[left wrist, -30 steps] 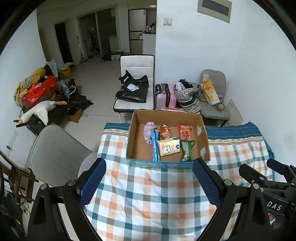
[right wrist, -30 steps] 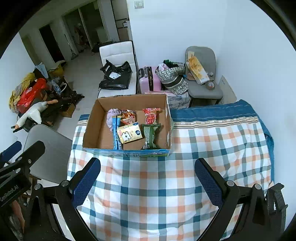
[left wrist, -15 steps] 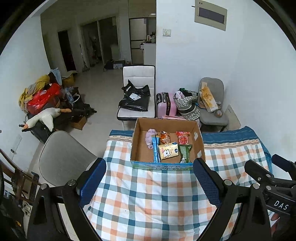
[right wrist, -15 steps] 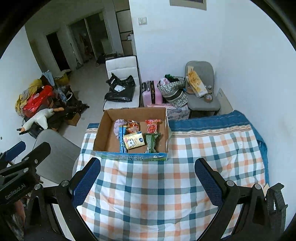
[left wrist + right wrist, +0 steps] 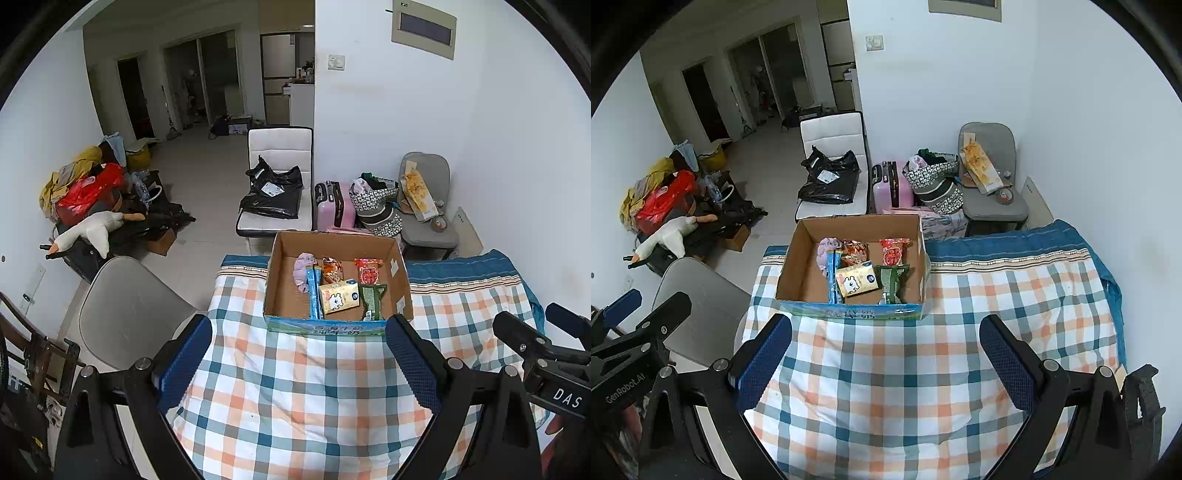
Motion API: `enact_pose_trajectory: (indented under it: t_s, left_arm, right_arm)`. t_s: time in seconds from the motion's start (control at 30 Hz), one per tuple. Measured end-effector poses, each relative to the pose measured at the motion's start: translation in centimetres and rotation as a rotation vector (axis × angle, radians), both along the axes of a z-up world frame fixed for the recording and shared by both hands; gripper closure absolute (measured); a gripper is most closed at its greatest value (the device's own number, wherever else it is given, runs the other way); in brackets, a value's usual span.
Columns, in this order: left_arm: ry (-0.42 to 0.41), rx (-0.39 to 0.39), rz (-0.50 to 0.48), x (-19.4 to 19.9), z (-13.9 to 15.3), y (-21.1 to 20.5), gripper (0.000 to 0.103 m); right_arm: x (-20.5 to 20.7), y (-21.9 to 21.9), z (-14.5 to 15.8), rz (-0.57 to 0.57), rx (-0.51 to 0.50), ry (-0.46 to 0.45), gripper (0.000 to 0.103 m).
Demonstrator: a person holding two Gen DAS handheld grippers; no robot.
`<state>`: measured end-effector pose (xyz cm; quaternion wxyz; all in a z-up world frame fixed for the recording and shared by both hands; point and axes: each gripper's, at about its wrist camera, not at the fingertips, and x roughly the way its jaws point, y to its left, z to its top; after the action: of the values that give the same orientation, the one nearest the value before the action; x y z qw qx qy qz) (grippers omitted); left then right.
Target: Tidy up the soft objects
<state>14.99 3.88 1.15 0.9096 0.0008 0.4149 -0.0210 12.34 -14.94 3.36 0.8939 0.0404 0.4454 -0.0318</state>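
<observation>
Inside, cardboard box [image 5: 400, 273] holds colourful soft packets [image 5: 338, 295].

Bright even light, sharp, fisheye-warped edges

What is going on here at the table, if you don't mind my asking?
A person holds a gripper in each hand above a table with a checked cloth. Both the left gripper and the right gripper are open and hold nothing. Ahead of them an open cardboard box sits on the cloth, holding snack packets and a small purple soft item in a rough row. Nothing is being touched right now.
</observation>
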Motion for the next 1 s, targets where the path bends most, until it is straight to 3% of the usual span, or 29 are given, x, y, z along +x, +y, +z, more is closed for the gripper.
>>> enact_pose_trajectory:
  t_s: [1.0]
  left_arm:
    - [-0.011, 0.004, 0.013, 0.0, 1.2, 0.5, 0.007]
  right_arm:
    - [1.3, -0.4, 0.4, -0.005, -0.006, -0.011, 0.000]
